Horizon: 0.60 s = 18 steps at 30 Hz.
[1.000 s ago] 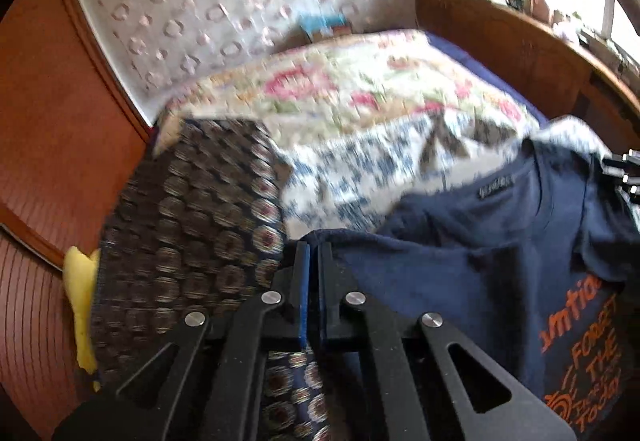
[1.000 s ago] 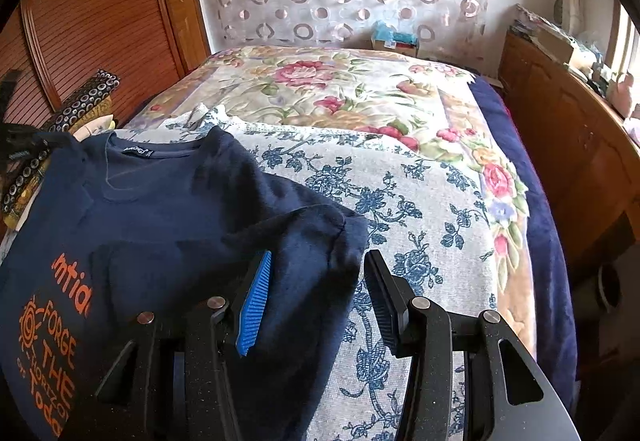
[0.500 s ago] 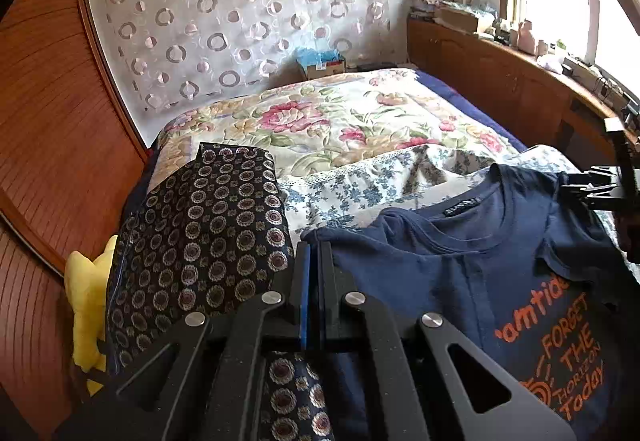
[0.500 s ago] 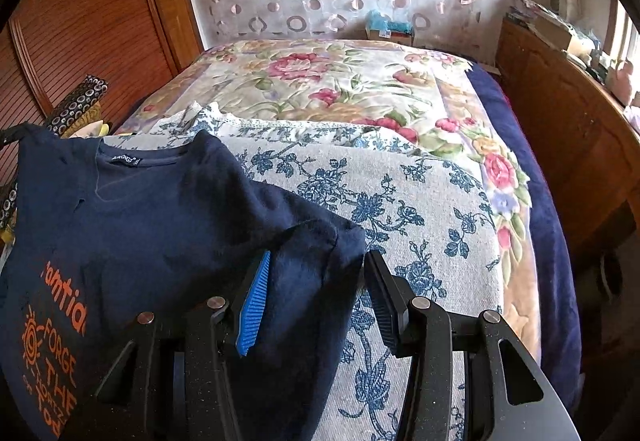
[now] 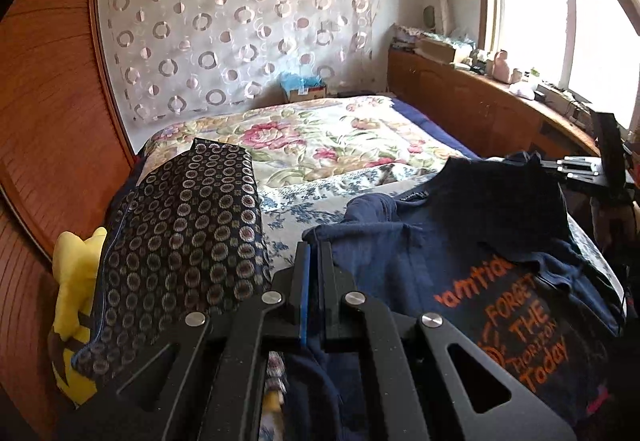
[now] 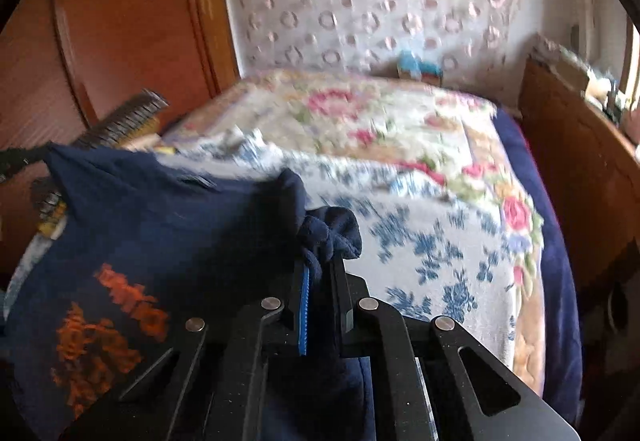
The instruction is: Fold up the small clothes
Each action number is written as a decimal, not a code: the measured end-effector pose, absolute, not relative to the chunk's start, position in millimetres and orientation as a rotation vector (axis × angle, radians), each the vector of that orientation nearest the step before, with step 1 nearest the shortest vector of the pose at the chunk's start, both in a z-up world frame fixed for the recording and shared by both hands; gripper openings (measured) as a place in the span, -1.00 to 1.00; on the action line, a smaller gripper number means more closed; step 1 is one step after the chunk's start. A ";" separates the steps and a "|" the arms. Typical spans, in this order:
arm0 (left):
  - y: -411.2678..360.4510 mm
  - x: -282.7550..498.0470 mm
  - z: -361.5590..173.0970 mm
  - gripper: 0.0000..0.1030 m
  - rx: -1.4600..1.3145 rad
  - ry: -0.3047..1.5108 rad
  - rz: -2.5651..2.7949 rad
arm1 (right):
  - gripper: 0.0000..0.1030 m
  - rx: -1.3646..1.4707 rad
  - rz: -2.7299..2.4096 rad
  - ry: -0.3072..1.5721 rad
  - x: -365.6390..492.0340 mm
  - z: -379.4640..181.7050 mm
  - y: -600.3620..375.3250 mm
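I have the navy T-shirt pinched at both shoulders, left tongs clamped on one, right tongs just closed on the other sleeve. It hangs stretched between them across the near edge of the bed, collar towards the headboard, neither hand nearer

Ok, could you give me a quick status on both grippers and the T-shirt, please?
Left gripper shut on navy T-shirt. Right gripper just closed on its sleeve. Shirt partly lifted off bed. Patterned pillow alongside.

Daylight glares through the window; right view motion-blurred; fisheye edges dark.
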State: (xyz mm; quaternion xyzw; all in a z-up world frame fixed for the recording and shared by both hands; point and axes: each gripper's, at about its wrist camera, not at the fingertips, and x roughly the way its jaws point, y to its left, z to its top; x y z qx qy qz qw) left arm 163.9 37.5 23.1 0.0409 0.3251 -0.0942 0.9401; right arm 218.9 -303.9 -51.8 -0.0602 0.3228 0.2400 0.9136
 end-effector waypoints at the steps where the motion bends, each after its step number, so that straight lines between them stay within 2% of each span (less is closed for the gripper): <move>1: 36.8 155.9 24.0 -0.93 0.085 0.655 -0.196 | -0.84 -0.124 0.498 0.641 209.0 -45.1 -303.4; 8: 38.3 106.7 22.9 -0.93 0.063 0.617 -0.209 | -0.84 -0.118 0.516 0.539 137.7 -19.9 -312.8; 18: 56.0 30.2 8.1 -0.93 -0.019 0.588 -0.204 | -0.85 -0.112 0.499 0.546 46.3 -37.8 -346.6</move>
